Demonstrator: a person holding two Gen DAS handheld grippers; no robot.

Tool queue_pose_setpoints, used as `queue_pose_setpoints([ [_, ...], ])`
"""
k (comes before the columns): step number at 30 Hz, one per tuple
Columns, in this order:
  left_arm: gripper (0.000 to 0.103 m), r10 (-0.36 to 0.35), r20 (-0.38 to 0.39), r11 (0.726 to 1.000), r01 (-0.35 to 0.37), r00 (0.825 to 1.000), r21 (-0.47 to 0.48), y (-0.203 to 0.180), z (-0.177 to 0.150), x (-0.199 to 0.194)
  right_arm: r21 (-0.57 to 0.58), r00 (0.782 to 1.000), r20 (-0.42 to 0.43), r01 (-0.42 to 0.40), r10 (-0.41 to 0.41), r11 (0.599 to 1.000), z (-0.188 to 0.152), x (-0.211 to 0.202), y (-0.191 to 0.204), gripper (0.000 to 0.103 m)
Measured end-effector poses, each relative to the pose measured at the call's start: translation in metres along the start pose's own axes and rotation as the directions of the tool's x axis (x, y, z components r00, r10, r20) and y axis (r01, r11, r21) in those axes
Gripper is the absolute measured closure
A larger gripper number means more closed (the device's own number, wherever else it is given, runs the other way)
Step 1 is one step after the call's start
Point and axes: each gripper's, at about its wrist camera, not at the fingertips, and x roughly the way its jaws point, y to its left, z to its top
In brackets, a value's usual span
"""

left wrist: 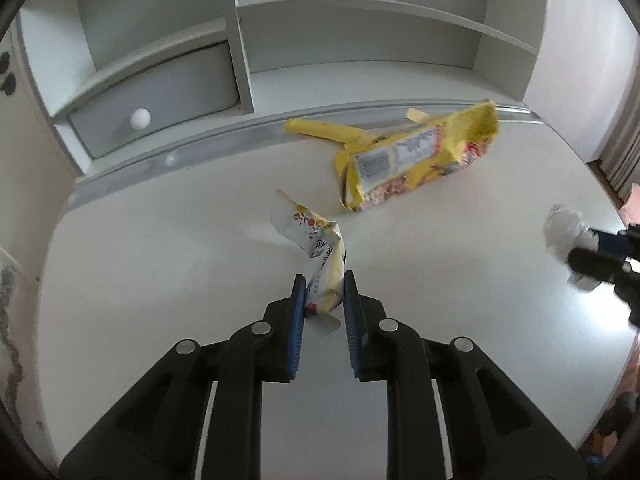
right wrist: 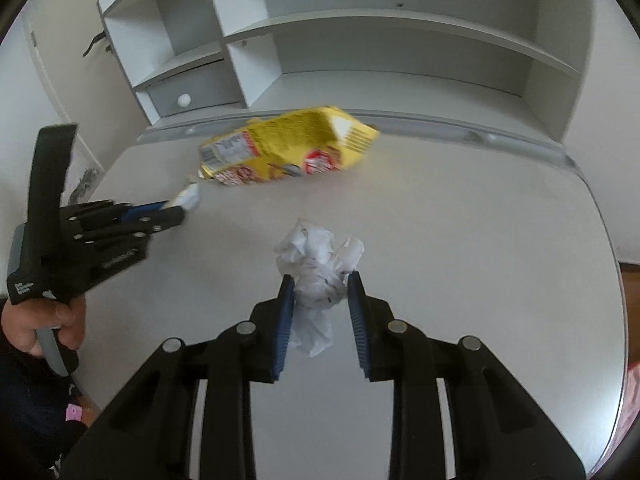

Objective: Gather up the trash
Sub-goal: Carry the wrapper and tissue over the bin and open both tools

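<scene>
My left gripper is shut on a crumpled white and yellow snack wrapper and holds it over the white desk. My right gripper is shut on a crumpled white paper ball. The paper ball also shows at the right edge of the left wrist view. The wrapper in the left gripper shows in the right wrist view. A large yellow snack bag lies on the desk near the back, also in the right wrist view. A yellow strip lies beside it.
White shelving stands along the back of the desk, with a grey drawer and round white knob at the left. The desk's right edge curves away. A hand holds the left gripper's handle.
</scene>
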Motion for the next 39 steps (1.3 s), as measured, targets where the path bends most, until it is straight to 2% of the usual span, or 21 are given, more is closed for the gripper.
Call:
queue_pose_setpoints([
  [3, 0.085, -0.003, 0.017, 1.000, 0.003, 1.000, 0.011, -0.012, -0.008, -0.021, 0.043, 0.999, 0.022, 0.024, -0.025, 0.999, -0.019, -0.022, -0.023, 0.076],
  [6, 0.085, -0.056, 0.044, 0.997, 0.054, 0.997, 0.046, -0.043, -0.009, -0.039, 0.100, 0.997, 0.041, 0.062, -0.067, 0.993, -0.040, -0.044, -0.052, 0.076],
  [9, 0.085, -0.149, 0.065, 0.984, 0.141, 0.987, 0.112, -0.095, -0.003, -0.047, 0.189, 0.989, 0.055, 0.125, -0.138, 0.974, -0.072, -0.074, -0.094, 0.076],
  [12, 0.085, -0.277, 0.056, 0.945, 0.262, 0.959, 0.195, -0.161, 0.001, -0.050, 0.285, 0.977, 0.059, 0.181, -0.206, 0.941, -0.103, -0.101, -0.134, 0.076],
  [15, 0.085, -0.385, 0.027, 0.885, 0.361, 0.922, 0.292, -0.236, -0.002, -0.052, 0.395, 0.958, 0.055, 0.237, -0.280, 0.888, -0.144, -0.135, -0.177, 0.076],
  [17, 0.085, -0.465, -0.008, 0.824, 0.436, 0.886, 0.361, -0.291, -0.008, -0.057, 0.471, 0.940, 0.039, 0.281, -0.339, 0.836, -0.177, -0.160, -0.206, 0.076],
  [18, 0.085, -0.487, -0.020, 0.803, 0.456, 0.873, 0.383, -0.309, -0.011, -0.059, 0.494, 0.933, 0.031, 0.296, -0.357, 0.817, -0.187, -0.166, -0.216, 0.076],
  [20, 0.085, -0.553, -0.061, 0.729, 0.519, 0.831, 0.447, -0.360, -0.023, -0.066, 0.548, 0.914, 0.005, 0.336, -0.405, 0.766, -0.216, -0.184, -0.238, 0.076],
  [21, 0.085, -0.568, -0.075, 0.707, 0.532, 0.820, 0.466, -0.376, -0.027, -0.068, 0.587, 0.904, -0.015, 0.354, -0.427, 0.728, -0.237, -0.195, -0.253, 0.076],
  [23, 0.085, -0.611, -0.120, 0.641, 0.578, 0.782, 0.504, -0.414, -0.040, -0.073, 0.628, 0.893, -0.042, 0.373, -0.448, 0.683, -0.261, -0.205, -0.266, 0.076],
  [24, 0.085, -0.630, -0.146, 0.605, 0.601, 0.762, 0.523, -0.433, -0.047, -0.075, 0.657, 0.885, -0.065, 0.386, -0.461, 0.648, -0.280, -0.211, -0.277, 0.076],
  [27, 0.085, -0.645, -0.226, 0.523, 0.637, 0.730, 0.566, -0.480, -0.072, -0.072, 0.703, 0.876, -0.114, 0.404, -0.469, 0.585, -0.319, -0.218, -0.297, 0.076],
  [30, 0.085, -0.631, -0.289, 0.478, 0.654, 0.720, 0.587, -0.512, -0.092, -0.058, 0.735, 0.873, -0.150, 0.413, -0.464, 0.538, -0.351, -0.219, -0.311, 0.075],
  [34, 0.085, -0.593, -0.355, 0.457, 0.665, 0.723, 0.590, -0.546, -0.111, -0.032, 0.764, 0.880, -0.191, 0.411, -0.435, 0.497, -0.379, -0.208, -0.321, 0.075],
  [36, 0.085, -0.571, -0.377, 0.454, 0.663, 0.729, 0.595, -0.558, -0.121, -0.020, 0.768, 0.879, -0.208, 0.418, -0.429, 0.485, -0.388, -0.205, -0.325, 0.076],
  [39, 0.085, -0.549, -0.407, 0.447, 0.668, 0.730, 0.595, -0.574, -0.134, -0.009, 0.778, 0.881, -0.223, 0.418, -0.416, 0.469, -0.400, -0.201, -0.330, 0.075],
])
